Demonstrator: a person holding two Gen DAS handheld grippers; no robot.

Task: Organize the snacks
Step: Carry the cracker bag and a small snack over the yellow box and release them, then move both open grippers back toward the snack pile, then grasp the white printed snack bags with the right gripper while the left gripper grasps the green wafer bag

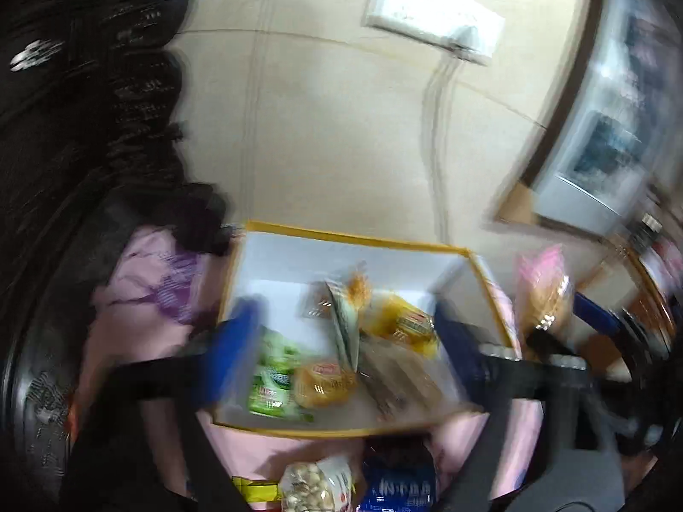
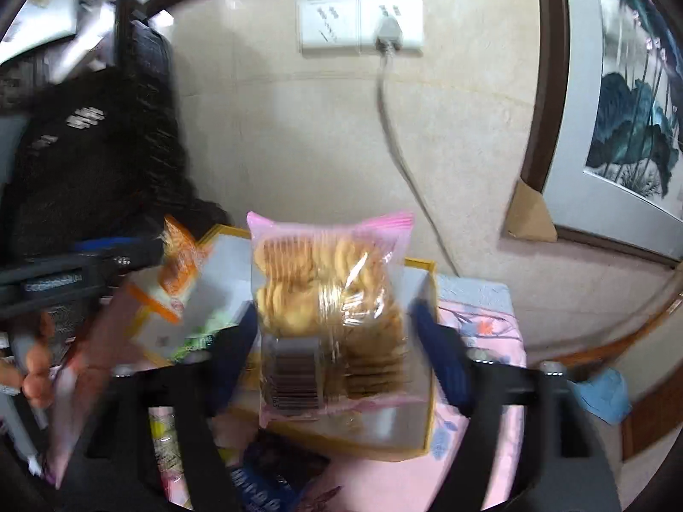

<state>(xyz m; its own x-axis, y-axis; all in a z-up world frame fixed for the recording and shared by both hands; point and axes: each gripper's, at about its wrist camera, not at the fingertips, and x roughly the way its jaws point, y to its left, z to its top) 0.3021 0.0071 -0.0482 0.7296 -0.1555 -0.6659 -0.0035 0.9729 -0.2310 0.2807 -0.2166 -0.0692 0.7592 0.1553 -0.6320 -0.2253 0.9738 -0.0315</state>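
A white box with a yellow rim (image 1: 354, 237) sits on a pink cloth and holds several snack packs: a green one (image 1: 273, 379), an orange bun pack (image 1: 326, 384) and a yellow one (image 1: 401, 320). My left gripper (image 1: 345, 341) hangs open over the box with nothing between its blue fingers. My right gripper (image 2: 337, 341) is shut on a pink-edged cracker bag (image 2: 331, 298), held upright over the box (image 2: 420, 264). The cracker bag also shows at the right in the left wrist view (image 1: 544, 294).
A nut bag (image 1: 311, 486), a blue pack (image 1: 397, 490) and a yellow pack (image 1: 252, 488) lie on the cloth in front of the box. A wall socket with a cable (image 2: 360, 23) is behind. A framed painting (image 2: 631, 106) stands at the right. Dark bags (image 2: 94, 149) are at the left.
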